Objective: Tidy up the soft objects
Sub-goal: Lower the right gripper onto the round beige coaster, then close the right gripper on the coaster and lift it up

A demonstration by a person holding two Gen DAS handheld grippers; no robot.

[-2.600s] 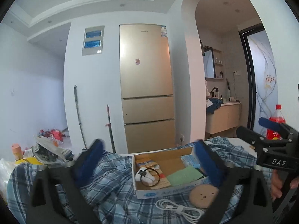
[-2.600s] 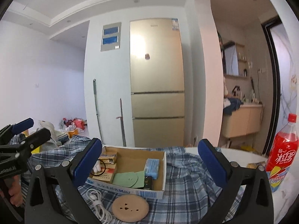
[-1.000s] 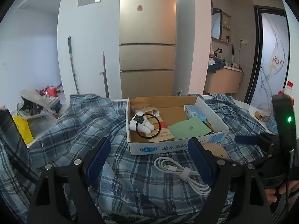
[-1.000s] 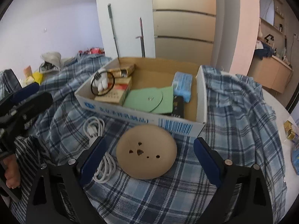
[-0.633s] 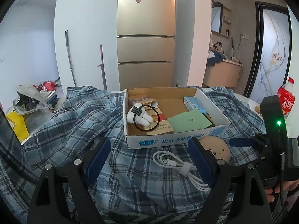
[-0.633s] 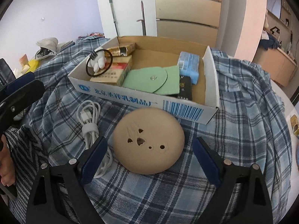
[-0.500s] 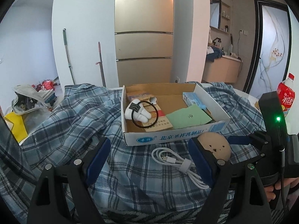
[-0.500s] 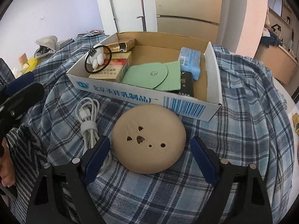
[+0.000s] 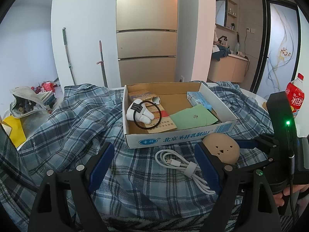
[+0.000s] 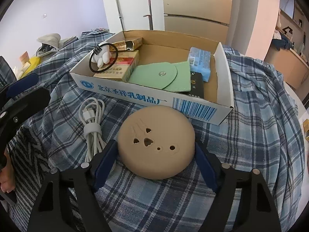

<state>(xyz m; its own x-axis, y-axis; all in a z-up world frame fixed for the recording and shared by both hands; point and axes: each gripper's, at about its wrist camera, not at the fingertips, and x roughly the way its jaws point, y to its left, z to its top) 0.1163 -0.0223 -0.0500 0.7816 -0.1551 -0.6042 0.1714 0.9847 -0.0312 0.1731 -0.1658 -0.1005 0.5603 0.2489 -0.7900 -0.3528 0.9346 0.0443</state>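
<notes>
Our right gripper (image 10: 155, 157) fingers bracket the round tan cushion (image 10: 156, 141), pierced by small holes, lying on plaid cloth (image 10: 251, 125) just near the cardboard box (image 10: 150, 98); contact unclear. Left gripper (image 9: 154, 166) fingers spread.

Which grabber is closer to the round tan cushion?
Right. The right gripper has its jaws on both sides of the cushion; the left gripper hangs beside it, over the white cable.

Matt tan foam-like round pad (image 10: 156, 142), smooth w/ small punched holes. Soft woven plaid cloth (image 10: 256, 127), creased. Corrugated cardboard box (image 10: 154, 98), printed white outside, raw brown inside. Glossy white plastic cable (image 10: 92, 121). Matt green felt-like pouch (image 10: 164, 79).
</notes>
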